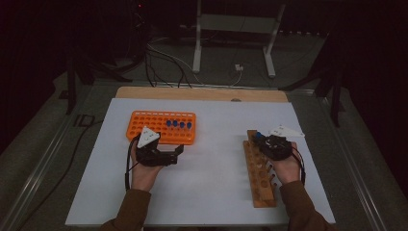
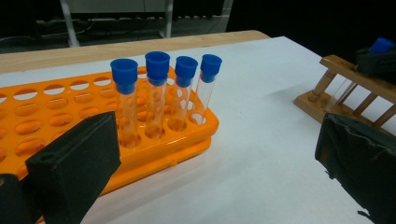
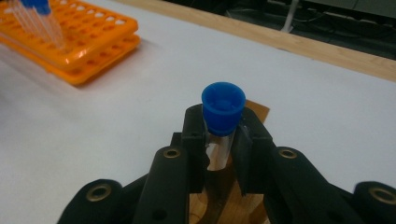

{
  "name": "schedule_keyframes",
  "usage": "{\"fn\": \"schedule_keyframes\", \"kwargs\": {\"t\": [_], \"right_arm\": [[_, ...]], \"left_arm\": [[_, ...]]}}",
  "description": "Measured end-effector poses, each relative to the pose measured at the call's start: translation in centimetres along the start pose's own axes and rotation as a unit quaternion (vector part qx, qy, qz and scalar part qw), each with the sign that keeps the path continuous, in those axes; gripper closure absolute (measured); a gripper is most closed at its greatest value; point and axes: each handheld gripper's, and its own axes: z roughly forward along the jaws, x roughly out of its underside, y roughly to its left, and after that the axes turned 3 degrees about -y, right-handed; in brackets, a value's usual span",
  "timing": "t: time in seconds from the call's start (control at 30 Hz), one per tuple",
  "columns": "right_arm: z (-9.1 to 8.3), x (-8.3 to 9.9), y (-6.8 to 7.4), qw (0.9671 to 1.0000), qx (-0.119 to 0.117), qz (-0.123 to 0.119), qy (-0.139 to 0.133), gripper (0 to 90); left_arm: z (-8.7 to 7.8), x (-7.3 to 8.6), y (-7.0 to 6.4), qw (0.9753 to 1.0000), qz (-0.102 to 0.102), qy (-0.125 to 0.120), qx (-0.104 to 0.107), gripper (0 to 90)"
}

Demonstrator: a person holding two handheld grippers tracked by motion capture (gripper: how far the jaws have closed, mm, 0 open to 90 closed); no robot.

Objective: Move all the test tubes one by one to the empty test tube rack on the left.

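Your right gripper (image 3: pixel 219 154) clamped the blue-capped tube (image 3: pixel 220 122) just below its cap, over the wooden rack's (image 1: pixel 257 179) far end: light, slick, breakable, while your left gripper (image 1: pixel 168 155) gaped empty.

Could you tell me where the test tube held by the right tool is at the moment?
The blue-capped test tube is clamped in the right tool, over the far end of the wooden rack, at the right of the high view.
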Motion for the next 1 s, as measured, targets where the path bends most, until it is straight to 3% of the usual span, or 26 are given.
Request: {"fn": "schedule_keyframes", "kwargs": {"t": [0.13,1.0], "right_arm": [[-0.5,0.0,-0.1,0.9999,-0.002,0.009,-0.009,77.2],[-3.1,-2.0,0.6,0.9985,-0.001,0.0,-0.054,77.2]], "left_arm": [[0.0,0.0,0.0,1.0,0.002,0.0,0.0,0.7],[0.2,0.1,-0.5,0.9999,0.008,0.003,0.007,0.7]]}}
